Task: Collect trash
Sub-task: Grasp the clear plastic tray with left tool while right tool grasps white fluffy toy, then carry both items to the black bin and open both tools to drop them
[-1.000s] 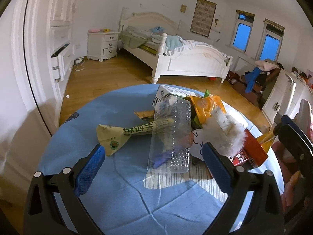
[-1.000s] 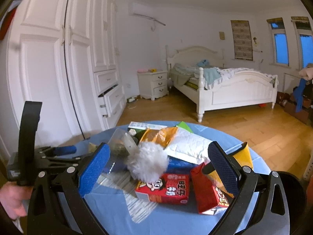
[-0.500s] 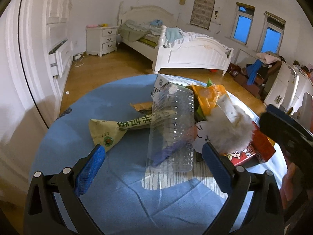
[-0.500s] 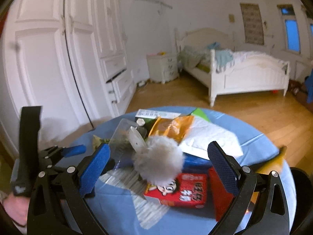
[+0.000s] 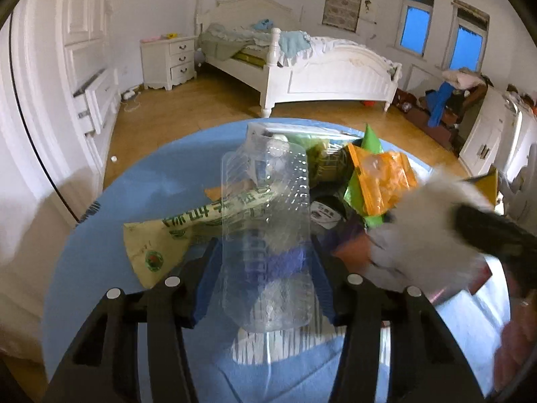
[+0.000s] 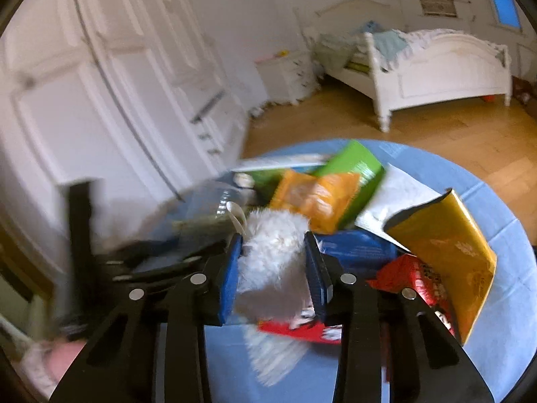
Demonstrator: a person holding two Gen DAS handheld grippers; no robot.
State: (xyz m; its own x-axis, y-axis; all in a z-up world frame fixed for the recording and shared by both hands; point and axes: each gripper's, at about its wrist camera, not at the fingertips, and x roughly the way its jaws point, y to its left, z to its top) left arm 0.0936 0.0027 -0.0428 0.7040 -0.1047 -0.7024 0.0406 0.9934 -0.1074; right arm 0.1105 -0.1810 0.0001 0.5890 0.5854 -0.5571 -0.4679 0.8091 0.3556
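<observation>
— Clear ribbed plastic bottle [image 5: 268, 235] is what the left gripper [image 5: 265, 282] has between its blue-padded fingers [image 5: 209, 278]?

— Yes. Those fingers have just been closing, one pad on each side of the bottle's lower body, which lies lengthwise on the round blue-covered desk [image 5: 134, 184]. Whether the pads press it firmly, I cannot tell.

— And the right gripper [image 6: 273, 268]?

— Its fingers [image 6: 231, 275] have just been closing too, and now stand narrow, pinching a fluffy white pompom-like tuft [image 6: 272, 252] above a red printed carton [image 6: 302, 329].

— Where is the remaining trash?

— Heaped on the far half of the desk: a long beige wrapper with green lettering [image 5: 188, 225] running under the bottle, an orange snack bag [image 6: 315, 198] on a green packet [image 6: 355, 164], a yellow foil bag [image 6: 446, 248] standing open at the right, and a white paper sheet [image 6: 392, 198] behind it.

— The setting?

— A bedroom, with a white bed [image 5: 319, 67] on a wooden floor [image 5: 188, 114].
</observation>
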